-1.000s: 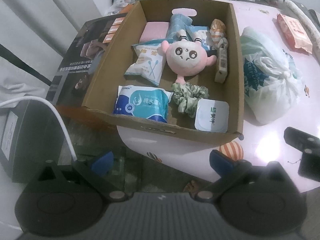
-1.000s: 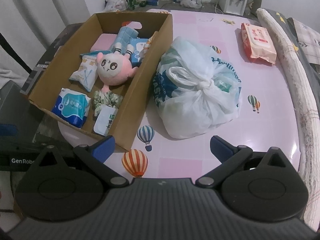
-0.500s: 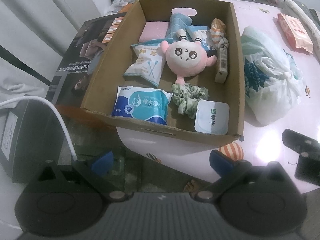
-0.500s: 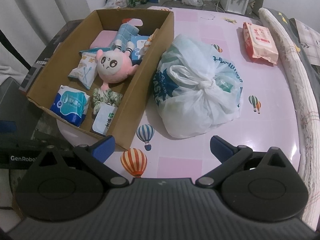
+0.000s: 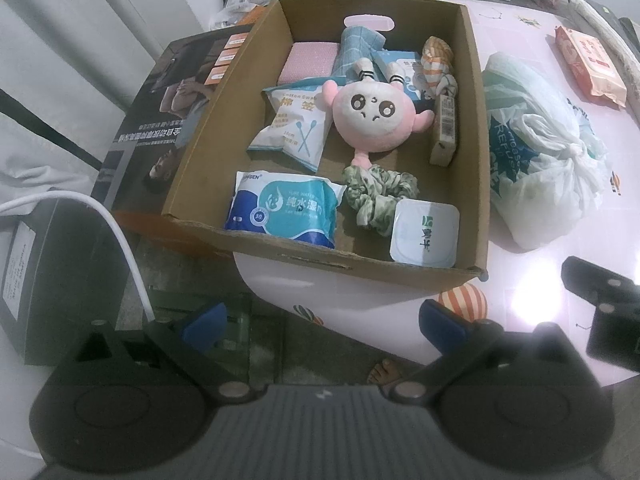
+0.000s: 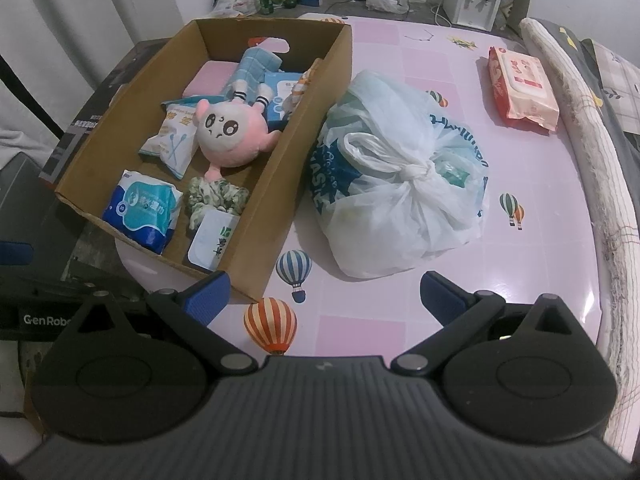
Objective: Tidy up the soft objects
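A cardboard box (image 5: 478, 128) (image 6: 280, 184) stands at the left of the pink table and holds a pink plush doll (image 5: 374, 120) (image 6: 232, 132), a blue wet-wipe pack (image 5: 284, 208) (image 6: 140, 210), a cotton-swab bag (image 5: 294, 128), a green scrunchie (image 5: 378, 196) (image 6: 216, 196), a white square pack (image 5: 424, 234) and other small soft items. A knotted white plastic bag (image 6: 400, 184) (image 5: 540, 152) lies right of the box. My left gripper (image 5: 324, 320) is open and empty, held before the box's near wall. My right gripper (image 6: 324, 292) is open and empty, near the bag.
A red-and-white wipes pack (image 6: 522, 88) lies at the table's far right. A rolled mat (image 6: 592, 160) runs along the right edge. A dark printed carton (image 5: 160, 120) and a black case (image 5: 44, 280) sit left of the box. Clutter lies on the floor behind.
Both views have shifted slightly; the box and bag sit a little farther up in frame. Nothing was grasped or moved.
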### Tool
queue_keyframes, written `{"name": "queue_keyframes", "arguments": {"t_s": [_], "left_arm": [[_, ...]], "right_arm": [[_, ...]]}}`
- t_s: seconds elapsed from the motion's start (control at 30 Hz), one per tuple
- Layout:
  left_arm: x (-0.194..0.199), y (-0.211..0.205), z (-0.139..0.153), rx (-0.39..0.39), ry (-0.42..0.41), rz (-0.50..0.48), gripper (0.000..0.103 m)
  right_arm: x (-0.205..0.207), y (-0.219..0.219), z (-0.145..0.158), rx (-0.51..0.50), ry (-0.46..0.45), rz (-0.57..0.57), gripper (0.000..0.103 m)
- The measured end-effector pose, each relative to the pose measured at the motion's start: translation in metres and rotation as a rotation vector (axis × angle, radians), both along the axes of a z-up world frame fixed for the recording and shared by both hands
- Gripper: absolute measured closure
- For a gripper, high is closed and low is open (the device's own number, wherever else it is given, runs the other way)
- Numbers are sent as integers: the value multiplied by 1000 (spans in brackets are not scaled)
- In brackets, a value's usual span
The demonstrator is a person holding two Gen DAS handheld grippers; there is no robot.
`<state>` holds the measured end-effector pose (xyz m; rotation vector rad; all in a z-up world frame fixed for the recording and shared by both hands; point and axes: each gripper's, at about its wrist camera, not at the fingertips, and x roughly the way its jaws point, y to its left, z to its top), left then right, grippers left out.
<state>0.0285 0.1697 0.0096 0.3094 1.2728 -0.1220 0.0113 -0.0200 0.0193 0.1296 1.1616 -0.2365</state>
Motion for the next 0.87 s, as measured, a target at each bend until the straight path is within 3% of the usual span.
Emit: {"name": "queue_keyframes", "arguments": {"t_s": [0.87], "left_arm": [[-1, 1, 1, -1, -1, 6, 0]], "right_arm": [[1, 1, 2, -1, 0, 9, 1]]}}
